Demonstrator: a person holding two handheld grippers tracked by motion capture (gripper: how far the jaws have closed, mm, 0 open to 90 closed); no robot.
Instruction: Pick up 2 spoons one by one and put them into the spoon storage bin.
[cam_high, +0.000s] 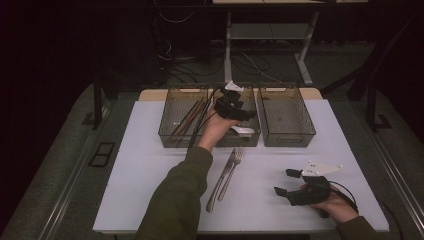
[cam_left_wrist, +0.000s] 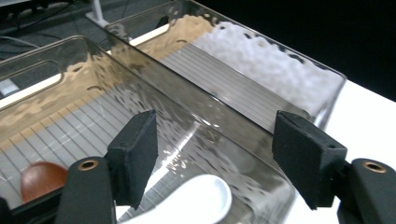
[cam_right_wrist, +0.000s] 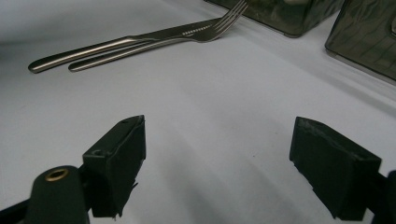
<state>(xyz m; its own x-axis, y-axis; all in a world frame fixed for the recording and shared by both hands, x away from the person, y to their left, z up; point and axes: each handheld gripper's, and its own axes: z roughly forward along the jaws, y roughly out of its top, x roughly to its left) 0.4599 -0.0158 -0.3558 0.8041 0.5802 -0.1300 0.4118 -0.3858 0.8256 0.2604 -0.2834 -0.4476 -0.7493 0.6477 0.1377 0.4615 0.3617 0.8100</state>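
Three smoke-tinted clear plastic bins stand in a row at twelve o'clock on the white rectangular surface: the left bin, the middle bin and the right bin.

The left bin holds a bundle of long dark and brown sticks; their number cannot be told, as they overlap in dim light.

The left claw hangs over the middle bin with its jaws apart and nothing between them. It hides much of that bin's floor in the high view.

A white ceramic spoon lies in the middle bin, below the left claw; its handle is cut off by the bottom edge of the left gripper view. At nine o'clock from it sits a round brown object, half hidden behind the claw's left jaw and too partial to identify.

One steel fork and one steel knife lie side by side, touching, at the surface's centre, at six o'clock from the middle bin.

The right claw rests at four o'clock on the surface, jaws apart on bare surface, well apart from the cutlery.

The dark floor beyond the surface, with its table legs and cables, is hard to make out.
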